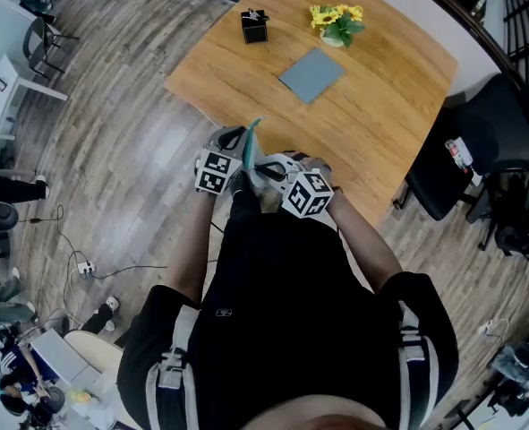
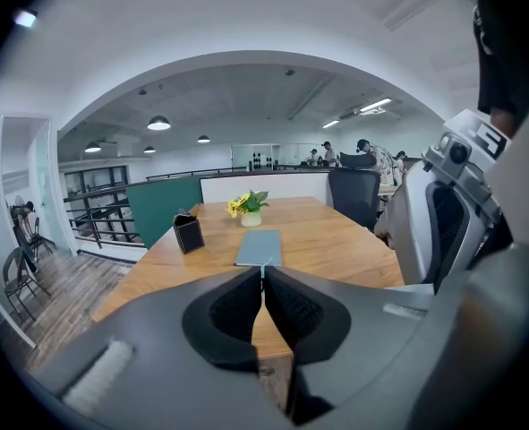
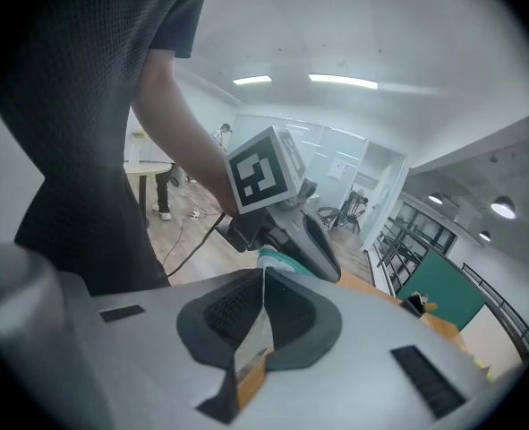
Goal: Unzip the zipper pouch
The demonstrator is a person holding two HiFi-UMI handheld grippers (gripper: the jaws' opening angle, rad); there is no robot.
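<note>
The left gripper (image 2: 263, 280) has its jaws pinched on the teal pouch (image 1: 252, 138), held above the bench (image 1: 380, 106) edge. The right gripper (image 3: 264, 280) has its jaws fully together at the pouch.

most of the teal zipper pouch (image 1: 253, 138) is hidden, and its zipper is too small to tell.

Light: bright, even, from ceiling lamps (image 2: 158, 124) | shadows: soft | your frame edges: fisheye-bent, black-cornered | your focus: mostly sharp
</note>
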